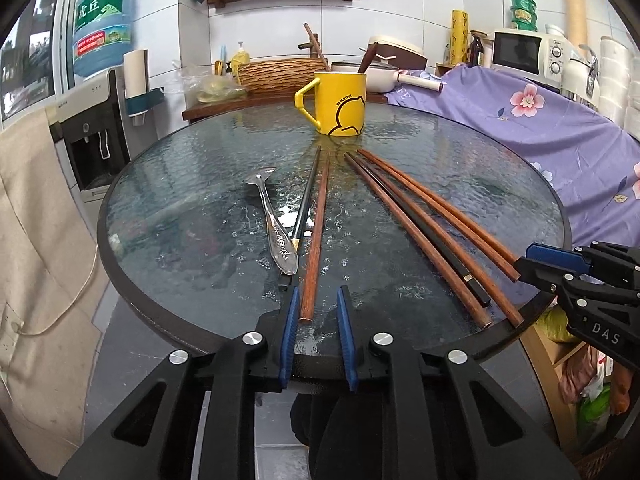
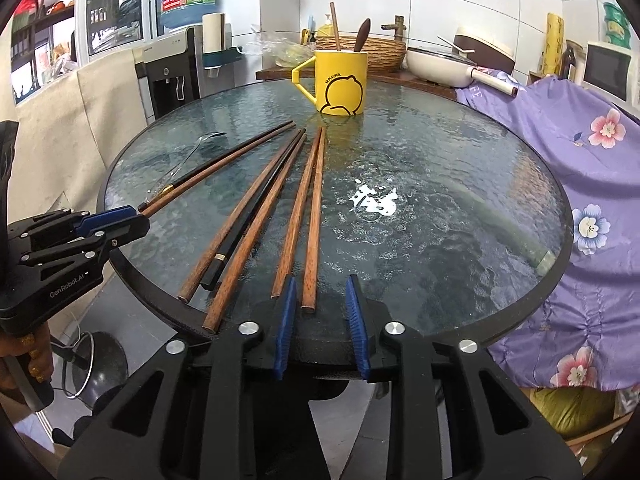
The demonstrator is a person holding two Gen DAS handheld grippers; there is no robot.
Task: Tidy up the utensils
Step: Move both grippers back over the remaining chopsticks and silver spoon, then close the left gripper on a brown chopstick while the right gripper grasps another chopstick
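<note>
Round glass table (image 1: 168, 216), dark rim all round. Yellow mug (image 1: 340, 104) stands near the far edge at 12 o'clock, with two utensil handles rising from it.

Left gripper (image 1: 318, 300) sits at the near rim at 6 o'clock, jaws narrow but not pressing. The near end of one brown chopstick (image 1: 316, 236) lies between the pads, against the left pad and clear of the right. A black chopstick (image 1: 306, 196) lies just to its left, and a clear spoon (image 1: 272, 216) beyond that at 9 o'clock.

Right gripper (image 2: 320, 292) is also at the near rim, jaws narrow. The end of a brown chopstick (image 2: 314, 220) lies between the pads without contact on the right side. A second brown chopstick (image 2: 296, 208) lies just outside the left pad. A group of three chopsticks (image 2: 244, 220) at 10 o'clock overhangs the rim.

The glass from 1 to 4 o'clock in the right wrist view is bare, bordered by purple floral cloth (image 2: 580, 184).
</note>
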